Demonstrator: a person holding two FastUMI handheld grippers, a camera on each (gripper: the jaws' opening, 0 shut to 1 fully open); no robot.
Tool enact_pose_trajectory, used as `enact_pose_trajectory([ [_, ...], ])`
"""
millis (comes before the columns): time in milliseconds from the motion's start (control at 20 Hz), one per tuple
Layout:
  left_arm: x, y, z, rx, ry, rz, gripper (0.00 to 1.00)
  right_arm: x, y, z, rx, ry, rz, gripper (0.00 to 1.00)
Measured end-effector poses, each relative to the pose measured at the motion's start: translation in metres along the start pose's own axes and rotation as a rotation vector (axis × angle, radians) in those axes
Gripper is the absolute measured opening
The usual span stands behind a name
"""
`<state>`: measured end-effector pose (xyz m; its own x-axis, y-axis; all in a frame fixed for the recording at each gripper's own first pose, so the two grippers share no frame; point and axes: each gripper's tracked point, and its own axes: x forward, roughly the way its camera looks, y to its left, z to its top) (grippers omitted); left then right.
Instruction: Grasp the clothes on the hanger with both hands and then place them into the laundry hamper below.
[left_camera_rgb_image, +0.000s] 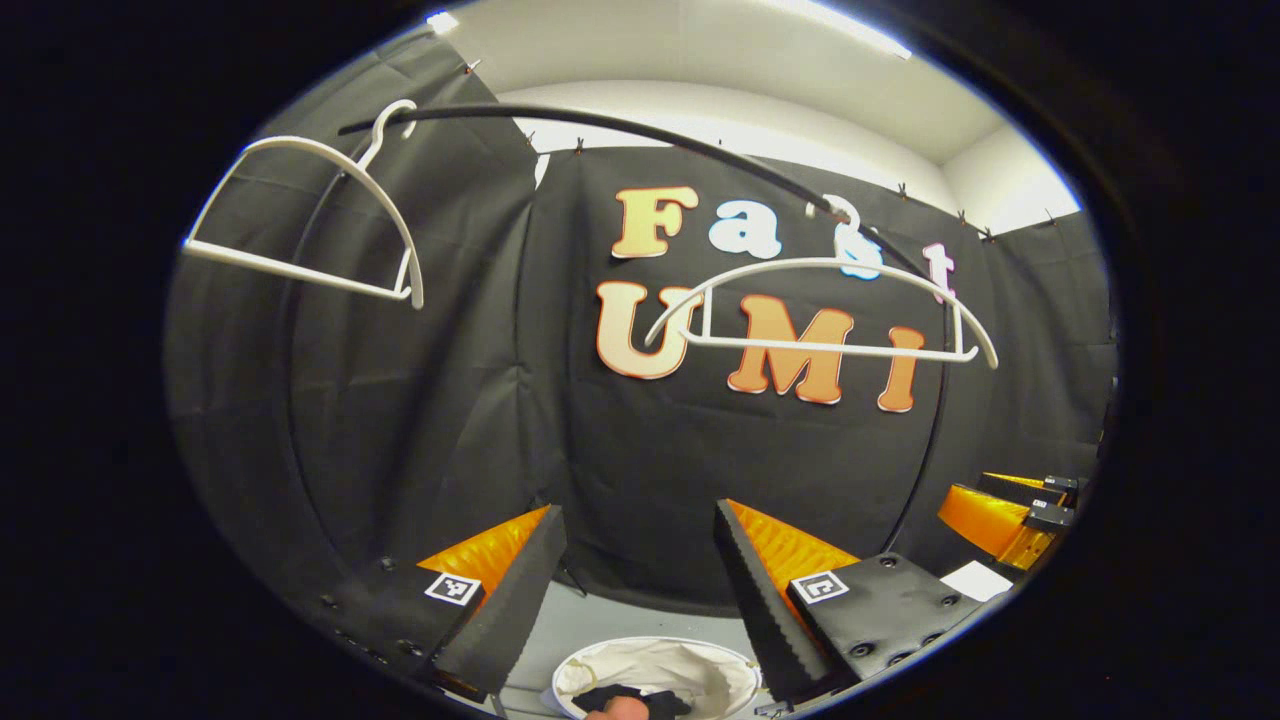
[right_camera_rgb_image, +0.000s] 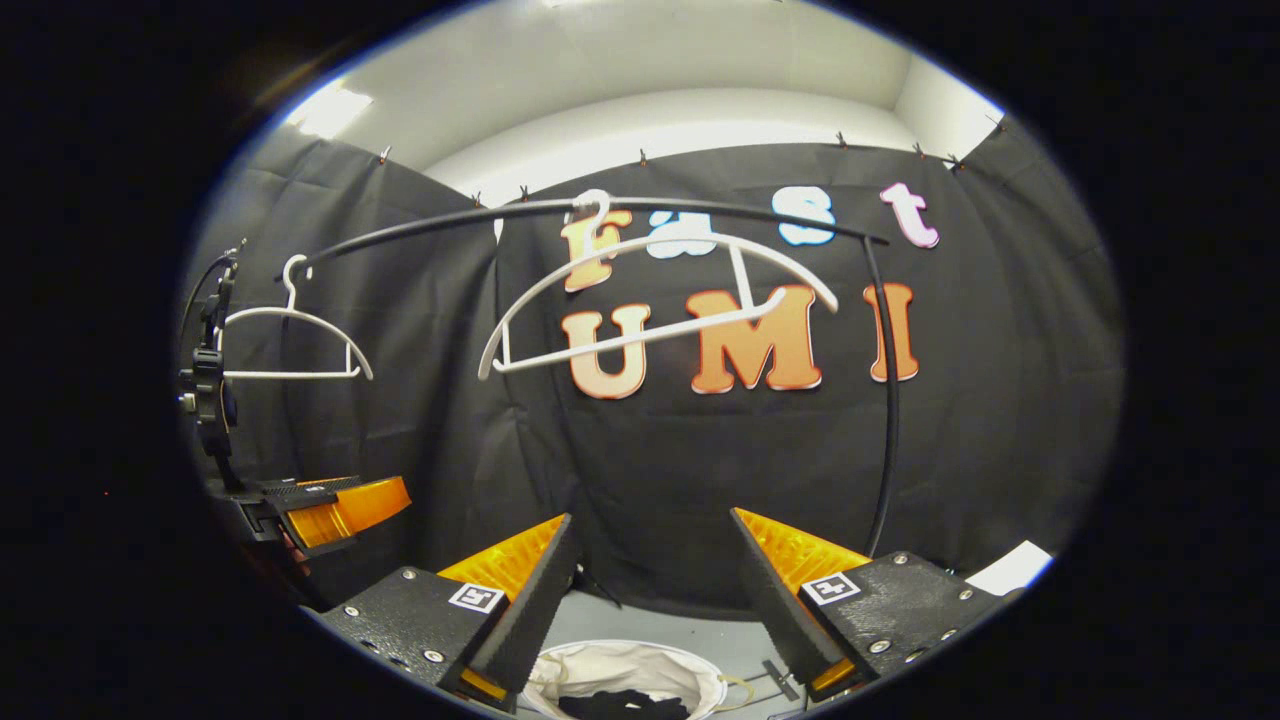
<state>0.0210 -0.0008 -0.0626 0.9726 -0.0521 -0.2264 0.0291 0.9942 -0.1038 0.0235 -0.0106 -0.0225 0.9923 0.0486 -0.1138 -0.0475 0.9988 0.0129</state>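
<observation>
Left gripper view: nearest to us, the left gripper (left_camera_rgb_image: 640, 570) points forward with its two fingers spread wide apart and nothing between them. Just below and past the fingers we see the laundry hamper (left_camera_rgb_image: 700, 662), a round pale-lined basket on the floor, with the dark clothes (left_camera_rgb_image: 625, 697) lying inside it. A fingertip (left_camera_rgb_image: 618, 708) shows at the very bottom edge, in front of the hamper. Off to the right edge we see the right gripper (left_camera_rgb_image: 1040, 505) from the side; from here we cannot tell its spread.

Farther back, a dark curved rail (left_camera_rgb_image: 640, 130) arches overhead. Two white hangers hang from it, both bare: the left hanger (left_camera_rgb_image: 395, 215) near the rail's left end, tilted, and the right hanger (left_camera_rgb_image: 860, 265) near the rail's right end. Behind everything hangs the black cloth wall (left_camera_rgb_image: 480, 400).

In the right gripper view, the right gripper (right_camera_rgb_image: 650, 580) is closest, its fingers also held wide apart and holding nothing. Between and below them we again see the hamper (right_camera_rgb_image: 600, 665) with the dark clothes (right_camera_rgb_image: 625, 705) resting in its bottom. At the left edge the left gripper (right_camera_rgb_image: 330, 510) shows side-on. Beyond, the rail (right_camera_rgb_image: 450, 222) carries the same two bare hangers, one small at the left (right_camera_rgb_image: 300, 318) and one larger near the middle (right_camera_rgb_image: 660, 260), tilted.
</observation>
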Motion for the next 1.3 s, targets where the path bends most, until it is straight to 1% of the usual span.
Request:
enact_pose_trajectory([
  [50, -0.003, 0.000, 0.008, 0.002, -0.022, -0.003, 1.00, -0.001, -0.004, 0.006, -0.007, -0.013, -0.012, 1.00],
  [100, -0.004, 0.000, 0.016, 0.007, -0.042, -0.003, 0.97, -0.003, -0.008, 0.010, -0.016, -0.023, -0.024, 0.93],
  [150, -0.006, 0.000, 0.022, 0.012, -0.060, -0.003, 0.94, -0.005, -0.012, 0.014, -0.020, -0.028, -0.036, 0.93],
  [200, -0.008, -0.002, 0.025, 0.014, -0.071, -0.006, 0.94, -0.008, -0.016, 0.020, -0.016, -0.037, -0.044, 0.93],
  [250, -0.009, -0.003, 0.026, 0.013, -0.079, -0.009, 0.94, -0.010, -0.020, 0.026, -0.009, -0.048, -0.050, 0.98],
  [350, -0.011, -0.005, 0.032, -0.004, -0.101, -0.016, 0.96, -0.011, -0.028, 0.036, 0.001, -0.070, -0.077, 0.93],
  [400, -0.012, -0.006, 0.035, -0.014, -0.116, -0.022, 0.97, -0.013, -0.032, 0.039, -0.004, -0.087, -0.091, 0.92],
  [450, -0.013, -0.008, 0.038, -0.021, -0.132, -0.030, 1.00, -0.014, -0.036, 0.043, -0.017, -0.105, -0.104, 0.92],
  [500, -0.014, -0.009, 0.041, -0.022, -0.141, -0.036, 0.94, -0.016, -0.042, 0.044, -0.033, -0.116, -0.122, 0.92],
  [600, -0.016, -0.013, 0.040, -0.008, -0.138, -0.030, 0.93, -0.020, -0.048, 0.043, -0.054, -0.112, -0.149, 0.92],
  [650, -0.019, -0.013, 0.041, -0.003, -0.144, -0.024, 0.97, -0.022, -0.050, 0.043, -0.050, -0.110, -0.161, 0.92],
  [750, -0.021, -0.012, 0.043, -0.006, -0.159, -0.013, 0.93, -0.025, -0.049, 0.044, -0.042, -0.114, -0.164, 0.92],
  [1000, -0.024, -0.014, 0.047, -0.008, -0.182, -0.012, 0.93, -0.024, -0.049, 0.044, -0.056, -0.113, -0.167, 0.92],
  [1300, -0.024, -0.012, 0.049, 0.012, -0.196, 0.000, 0.94, -0.019, -0.044, 0.025, -0.044, -0.069, -0.153, 0.92],
])
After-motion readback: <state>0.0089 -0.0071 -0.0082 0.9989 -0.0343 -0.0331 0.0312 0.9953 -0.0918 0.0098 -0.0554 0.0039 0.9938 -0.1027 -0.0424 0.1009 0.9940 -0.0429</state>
